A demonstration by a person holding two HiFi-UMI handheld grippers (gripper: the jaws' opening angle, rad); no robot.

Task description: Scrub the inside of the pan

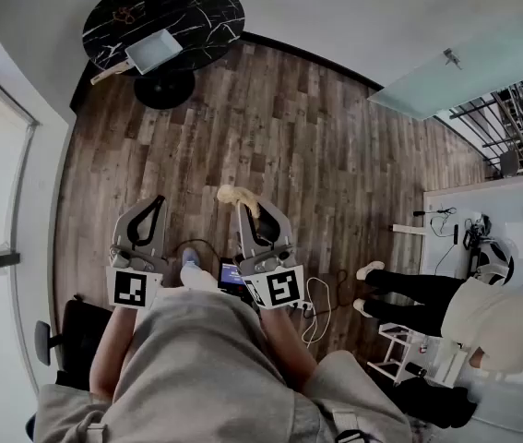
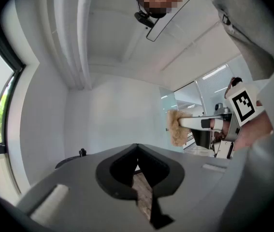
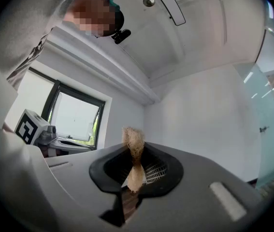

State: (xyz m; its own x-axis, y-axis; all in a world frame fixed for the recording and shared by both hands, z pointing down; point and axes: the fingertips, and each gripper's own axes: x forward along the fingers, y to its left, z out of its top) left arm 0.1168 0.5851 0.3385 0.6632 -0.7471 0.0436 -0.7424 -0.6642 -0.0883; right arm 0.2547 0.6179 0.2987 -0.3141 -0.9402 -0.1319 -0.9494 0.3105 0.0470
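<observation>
A square grey pan [image 1: 155, 51] with a wooden handle lies on a round black marble table [image 1: 206, 17] at the far end of the wooden floor, well ahead of both grippers. My left gripper [image 1: 157, 201] [image 2: 137, 164] is shut with nothing between its jaws. Beside it, my right gripper [image 1: 243, 209] [image 3: 134, 170] is shut on a tan fibrous scrubber [image 1: 237, 196] [image 3: 135, 151], which sticks out past the jaw tips. The left gripper view also catches the scrubber [image 2: 177, 127] from the side. Both grippers point level toward a white wall.
A second person [image 1: 482, 312] sits at the right by a white desk [image 1: 482, 201], legs stretched over the floor. Cables [image 1: 321, 307] and a white rack [image 1: 399, 349] lie near my right side. A black chair [image 1: 72, 335] stands at lower left, a window wall runs along the left.
</observation>
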